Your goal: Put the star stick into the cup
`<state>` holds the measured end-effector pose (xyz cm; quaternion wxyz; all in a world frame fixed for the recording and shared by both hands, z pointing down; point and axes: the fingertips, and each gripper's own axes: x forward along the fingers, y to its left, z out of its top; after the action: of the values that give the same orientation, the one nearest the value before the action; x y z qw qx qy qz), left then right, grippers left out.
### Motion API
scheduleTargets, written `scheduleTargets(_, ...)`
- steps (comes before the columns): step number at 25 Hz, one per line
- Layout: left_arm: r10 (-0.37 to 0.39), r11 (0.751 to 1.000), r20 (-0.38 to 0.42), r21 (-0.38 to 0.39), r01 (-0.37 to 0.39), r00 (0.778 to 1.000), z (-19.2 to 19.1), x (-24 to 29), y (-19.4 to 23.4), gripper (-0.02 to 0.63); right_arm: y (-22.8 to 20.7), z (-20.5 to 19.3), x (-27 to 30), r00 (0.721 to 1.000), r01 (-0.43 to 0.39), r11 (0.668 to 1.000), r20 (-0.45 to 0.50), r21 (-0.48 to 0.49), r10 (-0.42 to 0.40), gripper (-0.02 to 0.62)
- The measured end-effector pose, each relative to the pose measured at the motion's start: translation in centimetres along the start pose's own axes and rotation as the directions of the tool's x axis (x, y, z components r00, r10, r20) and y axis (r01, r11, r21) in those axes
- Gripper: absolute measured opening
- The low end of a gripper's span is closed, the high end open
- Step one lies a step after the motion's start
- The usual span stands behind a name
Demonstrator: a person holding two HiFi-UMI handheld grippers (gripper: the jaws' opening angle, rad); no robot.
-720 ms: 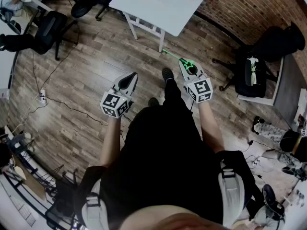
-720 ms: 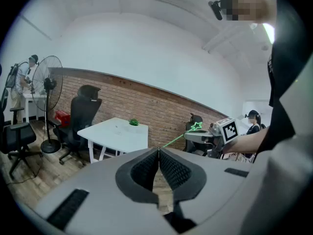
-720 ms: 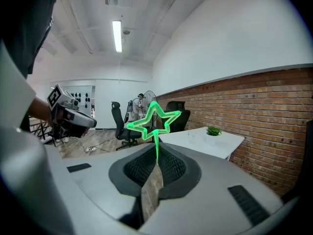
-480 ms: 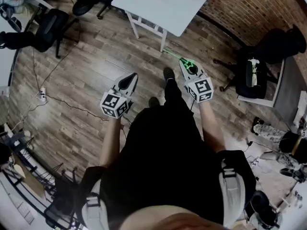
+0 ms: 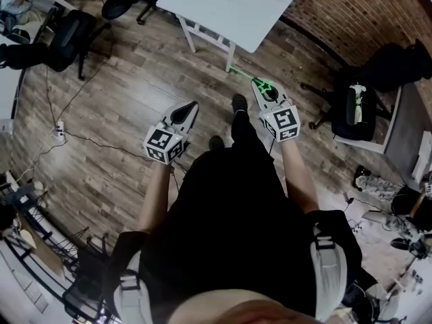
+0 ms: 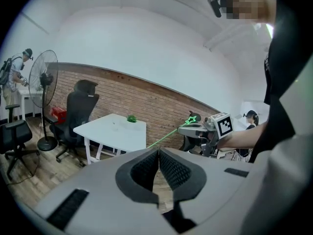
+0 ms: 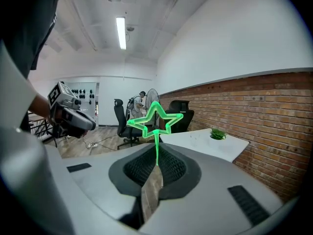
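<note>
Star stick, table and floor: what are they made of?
Star stick: probably glossy, see-through green plastic; it is thin and looks as if it glows. Table: smooth matte white top, maybe painted wood or laminate; I can't tell which. Floor: wood-look planks with grain and seams, either real wood or vinyl.

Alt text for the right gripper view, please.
The right gripper is shut on the stem of a green star stick, whose star stands up ahead of the jaws. Beyond are a white table with a small plant and a brick wall.
</note>
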<state>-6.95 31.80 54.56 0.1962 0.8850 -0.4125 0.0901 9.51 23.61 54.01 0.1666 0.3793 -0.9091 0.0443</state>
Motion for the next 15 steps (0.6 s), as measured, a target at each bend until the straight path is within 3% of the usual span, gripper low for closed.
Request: scheduleTargets(15,0.019,1.0,0.006,-0.02,-0.019,1.0,1.9,3.8,2.2,0.023,-4.0,-0.1,2.6,1.0,-0.004,1.0,-0.008,0.024,0.004,0.012)
